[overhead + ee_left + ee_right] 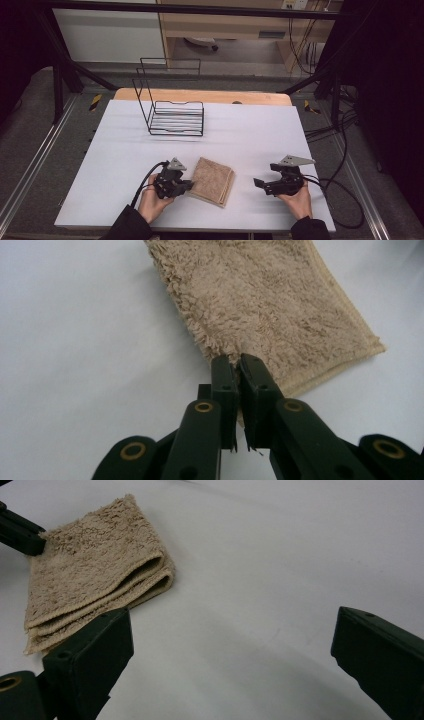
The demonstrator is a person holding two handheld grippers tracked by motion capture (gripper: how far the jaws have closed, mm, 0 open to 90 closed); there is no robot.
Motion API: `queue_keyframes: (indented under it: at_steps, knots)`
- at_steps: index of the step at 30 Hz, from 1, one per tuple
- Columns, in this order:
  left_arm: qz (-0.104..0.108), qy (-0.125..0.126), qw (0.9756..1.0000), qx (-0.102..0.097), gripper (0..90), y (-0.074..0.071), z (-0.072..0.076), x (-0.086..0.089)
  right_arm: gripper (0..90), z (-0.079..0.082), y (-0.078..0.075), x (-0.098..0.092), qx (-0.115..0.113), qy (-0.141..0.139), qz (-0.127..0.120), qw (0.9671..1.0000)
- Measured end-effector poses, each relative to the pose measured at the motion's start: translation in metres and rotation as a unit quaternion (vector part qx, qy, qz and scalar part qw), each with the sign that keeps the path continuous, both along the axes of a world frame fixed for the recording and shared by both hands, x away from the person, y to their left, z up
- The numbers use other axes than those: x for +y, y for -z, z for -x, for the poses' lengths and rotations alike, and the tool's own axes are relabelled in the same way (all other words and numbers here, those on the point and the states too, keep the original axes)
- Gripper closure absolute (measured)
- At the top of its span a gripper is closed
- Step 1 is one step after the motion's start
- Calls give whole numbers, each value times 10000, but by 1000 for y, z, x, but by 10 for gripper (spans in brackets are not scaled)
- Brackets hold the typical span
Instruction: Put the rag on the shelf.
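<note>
High view is showing the white table [125,165] with a wire rack [172,117] at its far side and the folded towel [212,181] lying near the person. Left gripper [189,186] is pinching the towel's corner, while right gripper [257,183] is waiting beside it with jaws wide apart; moving the towel is not yet done, I think.

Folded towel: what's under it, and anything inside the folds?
The folded towel lies flat on the white table; the left gripper is shut on its edge. The right gripper view shows stacked layers at its open side; anything between them is hidden.
</note>
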State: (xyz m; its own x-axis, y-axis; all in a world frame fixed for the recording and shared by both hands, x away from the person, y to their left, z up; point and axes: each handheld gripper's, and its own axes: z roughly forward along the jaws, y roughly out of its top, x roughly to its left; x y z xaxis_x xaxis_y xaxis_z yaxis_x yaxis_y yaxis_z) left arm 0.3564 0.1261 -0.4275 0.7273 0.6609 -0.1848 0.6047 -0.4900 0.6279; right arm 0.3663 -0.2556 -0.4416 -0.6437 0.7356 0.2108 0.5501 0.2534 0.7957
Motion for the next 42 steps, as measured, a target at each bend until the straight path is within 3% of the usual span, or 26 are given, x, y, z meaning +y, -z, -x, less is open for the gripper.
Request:
queue_keyframes:
  at_steps: [4, 8, 14, 18, 21, 22, 26, 31, 37, 39, 41, 42]
  knots:
    - [3, 0, 10000, 15, 836, 3, 8, 9, 69, 0, -1, 14, -3, -70, -40, 10000]
    - [15, -40, 9999, -106, 789, 8, 12, 11, 138, -3, -4, 32, -67, -82, -57, 9999]
    - [99, -52, 9998, -159, 583, 7, 10, 15, 325, -13, -7, 64, -170, -205, -113, 9996]
    - [141, -122, 9993, -336, 459, 2, 9, 22, 429, -19, -5, 84, -4, -233, -149, 9996]
    - [200, -173, 9988, -408, 369, -1, 6, 29, 457, -23, -2, 92, 74, -263, -83, 9996]
    - [260, -182, 9987, -409, 343, -1, 4, 34, 508, -26, 3, 100, 134, -318, 69, 9994]
    - [305, -245, 9985, -381, 277, 0, 0, 38, 683, -27, 8, 104, 228, -391, 68, 9990]
    - [438, -326, 9979, -344, 258, 0, -4, 43, 894, -21, -3, 97, 230, -314, 90, 9992]
    - [630, -416, 9966, -315, 247, -2, -9, 46, 900, -20, -15, 86, 336, -234, 84, 9991]
    - [645, -444, 9964, -336, 244, -2, -11, 47, 786, -20, -12, 89, 324, -234, 57, 9992]
    - [661, -452, 9962, -344, 243, -2, -11, 47, 752, -22, -9, 91, 331, -211, 26, 9992]
    - [659, -456, 9961, -356, 238, -2, -12, 48, 656, -26, -3, 97, 297, -198, -29, 9994]
